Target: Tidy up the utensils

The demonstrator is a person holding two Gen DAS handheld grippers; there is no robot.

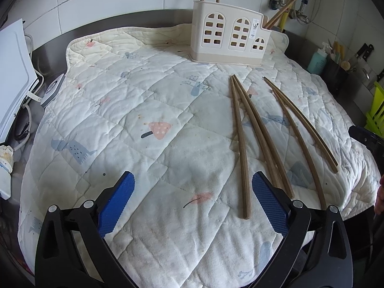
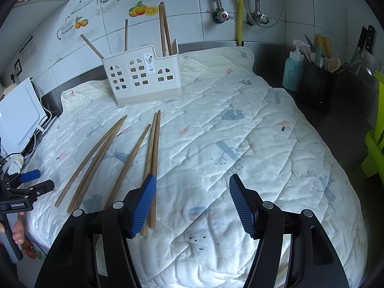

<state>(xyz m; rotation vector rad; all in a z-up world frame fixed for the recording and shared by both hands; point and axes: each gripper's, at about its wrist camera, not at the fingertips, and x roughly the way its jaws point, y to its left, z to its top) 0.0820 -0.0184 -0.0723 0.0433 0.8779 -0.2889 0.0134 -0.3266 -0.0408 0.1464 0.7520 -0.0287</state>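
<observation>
Several long brown chopsticks [image 1: 241, 144] lie loose on a white quilted mat [image 1: 144, 100], fanned out right of centre. A cream holder with window cut-outs [image 1: 230, 38] stands at the mat's far edge with a few chopsticks upright in it. My left gripper [image 1: 193, 180] is open above the mat, and the nearest chopstick lies just inside its right pad [image 1: 268, 201]. The right wrist view shows the same chopsticks [image 2: 129, 163] and the holder [image 2: 141, 76]. My right gripper [image 2: 192, 180] is open over bare mat, its left pad [image 2: 144, 204] in front of a chopstick pair [image 2: 153, 156]. My left gripper [image 2: 38, 181] shows at the left edge.
A white appliance [image 2: 16, 117] with cords stands left of the mat. At the right are a teal pump bottle [image 2: 292, 72], a black caddy of utensils [image 2: 316, 81], knives and a green rack [image 2: 376, 144]. Pipes [image 2: 240, 9] run down the tiled wall behind.
</observation>
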